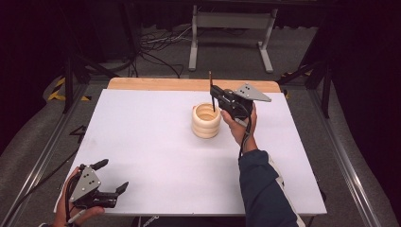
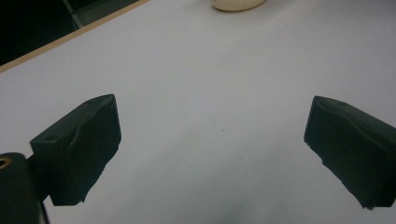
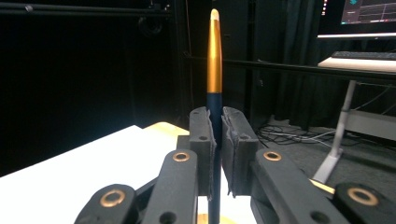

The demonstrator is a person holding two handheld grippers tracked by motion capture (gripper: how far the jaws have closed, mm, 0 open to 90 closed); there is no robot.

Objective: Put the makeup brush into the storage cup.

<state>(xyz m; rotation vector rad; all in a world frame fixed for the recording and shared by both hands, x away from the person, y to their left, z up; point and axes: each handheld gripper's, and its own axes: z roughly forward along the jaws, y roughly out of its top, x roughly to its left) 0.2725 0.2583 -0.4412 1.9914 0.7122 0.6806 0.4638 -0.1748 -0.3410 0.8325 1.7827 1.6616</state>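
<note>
Below the right gripper [image 3: 215,154], the pen's [image 3: 214,56] lower end is hidden; its jaws clamp the navy, gold-topped barrel upright. Left gripper [image 2: 212,144]: jaws spread, empty.

The left gripper [image 2: 212,149] has its two black jaws spread wide apart, with nothing between them. Under them lies the white worktop [image 2: 210,84]. Far off, at the top edge, sits the bottom of a cream-colored round thing [image 2: 236,4]. A tan wooden edge [image 2: 70,36] runs along the far left.
</note>
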